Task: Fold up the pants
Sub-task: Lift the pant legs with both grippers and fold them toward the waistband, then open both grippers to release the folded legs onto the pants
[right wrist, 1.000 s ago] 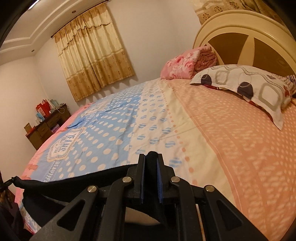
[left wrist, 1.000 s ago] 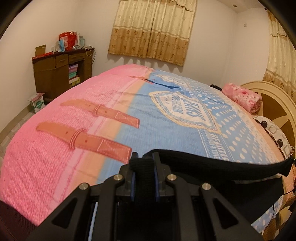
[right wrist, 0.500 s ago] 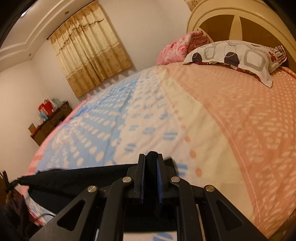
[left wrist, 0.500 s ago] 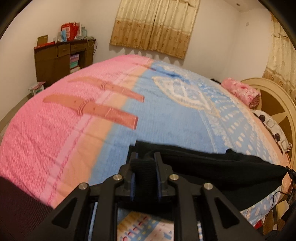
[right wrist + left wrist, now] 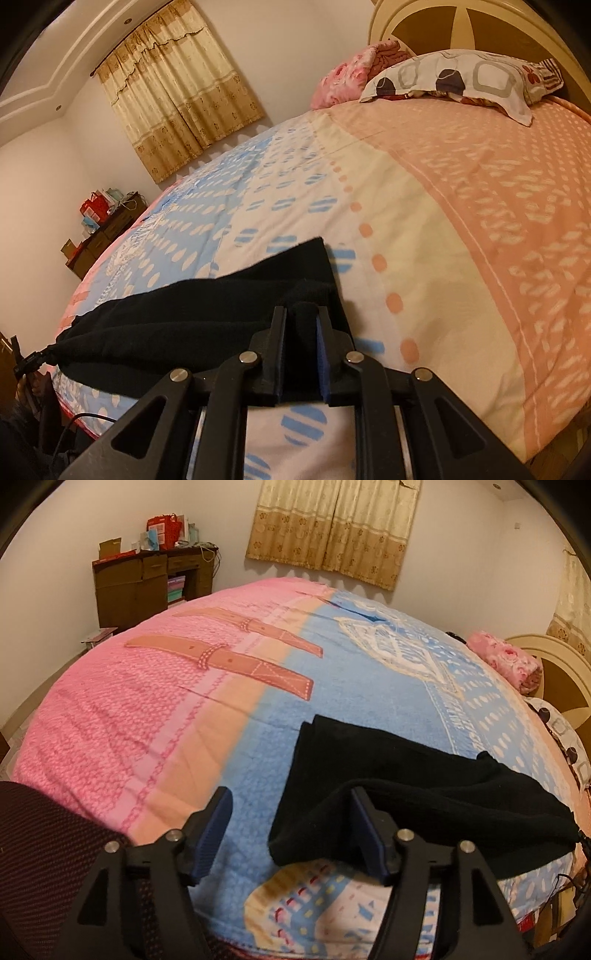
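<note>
- Your left tongs (image 5: 290, 827) have just been opening and stand released; the black pants (image 5: 406, 775) drape over their right finger.
- Your right tongs (image 5: 299, 328) clench a bunched fold of the pants (image 5: 207, 310).
- The pants lie doubled, dark and fleecy, stretched between both tongs on the bed (image 5: 147, 716).

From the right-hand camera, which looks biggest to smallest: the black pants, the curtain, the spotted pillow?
1. black pants, though they lie nearest the camera, which enlarges them.
2. curtain.
3. spotted pillow.
The curtain hangs farther off than the pillow, so true sizes stay unsure.
</note>
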### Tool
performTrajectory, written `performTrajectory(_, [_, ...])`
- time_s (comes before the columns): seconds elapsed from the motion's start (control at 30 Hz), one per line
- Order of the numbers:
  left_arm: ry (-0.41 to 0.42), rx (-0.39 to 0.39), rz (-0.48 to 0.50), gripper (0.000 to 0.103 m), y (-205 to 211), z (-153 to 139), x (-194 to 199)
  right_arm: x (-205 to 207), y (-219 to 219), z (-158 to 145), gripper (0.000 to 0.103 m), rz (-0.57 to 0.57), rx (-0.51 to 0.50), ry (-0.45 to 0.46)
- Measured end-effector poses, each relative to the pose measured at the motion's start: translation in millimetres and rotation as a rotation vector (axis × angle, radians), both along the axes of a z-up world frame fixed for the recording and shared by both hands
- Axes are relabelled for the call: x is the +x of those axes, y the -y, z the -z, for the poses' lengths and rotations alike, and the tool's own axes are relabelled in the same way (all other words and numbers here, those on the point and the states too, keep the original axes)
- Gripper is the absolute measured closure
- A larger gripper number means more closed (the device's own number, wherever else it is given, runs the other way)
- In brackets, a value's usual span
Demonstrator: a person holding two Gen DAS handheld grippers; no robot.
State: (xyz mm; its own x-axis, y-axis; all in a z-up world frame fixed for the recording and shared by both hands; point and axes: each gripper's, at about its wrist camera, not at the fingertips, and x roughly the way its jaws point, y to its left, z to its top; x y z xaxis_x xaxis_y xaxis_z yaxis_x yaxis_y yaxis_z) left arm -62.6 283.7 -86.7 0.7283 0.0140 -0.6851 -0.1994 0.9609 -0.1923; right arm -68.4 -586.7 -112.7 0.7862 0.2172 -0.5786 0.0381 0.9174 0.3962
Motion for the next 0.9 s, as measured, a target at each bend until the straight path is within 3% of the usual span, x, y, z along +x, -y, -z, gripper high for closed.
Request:
performTrajectory(0.1, [0.006, 0.006, -0.012, 0.027, -1.3, -0.8, -4.7, -10.0, 6.3, 1.5, 0.068, 0.026, 0.012, 0.006])
performTrajectory(0.13, [0.006, 0.005, -0.013, 0.026, -1.7, -0.5, -6.0, -13.5, 9.6, 2.1, 0.057, 0.044, 0.018, 0.007])
performTrajectory(0.17, [0.005, 0.004, -0.013, 0.026, -2.0, -0.2, -7.1, -17.0, 13.2, 2.7, 0.054, 0.063, 0.026, 0.011])
performTrajectory(0.3, [-0.005, 0.006, -0.012, 0.026, -2.1, -1.3, -11.8, -29.2, 18.6, 0.5, 0.054, 0.104, 0.034, 0.021])
performTrajectory(0.43, [0.009, 0.081, -0.051, 0.026, -7.3, -13.3, -28.0, -36.7, 10.2, -9.8, 0.054, 0.1, -0.002, 0.048])
performTrajectory(0.6, [0.037, 0.041, -0.088, 0.025, -20.9, -23.1, -44.6, -34.1, -3.8, -26.7, 0.054, 0.092, 0.004, 0.103])
performTrajectory(0.8, [0.019, 0.038, -0.035, 0.025, 4.3, -20.9, -25.2, -4.5, -67.6, -46.7, 0.054, -0.063, 0.02, 0.097])
performTrajectory(0.9, [-0.02, 0.039, 0.008, 0.025, 21.1, -12.3, -7.2, 12.7, -142.5, -48.9, 0.054, -0.244, -0.016, 0.069])
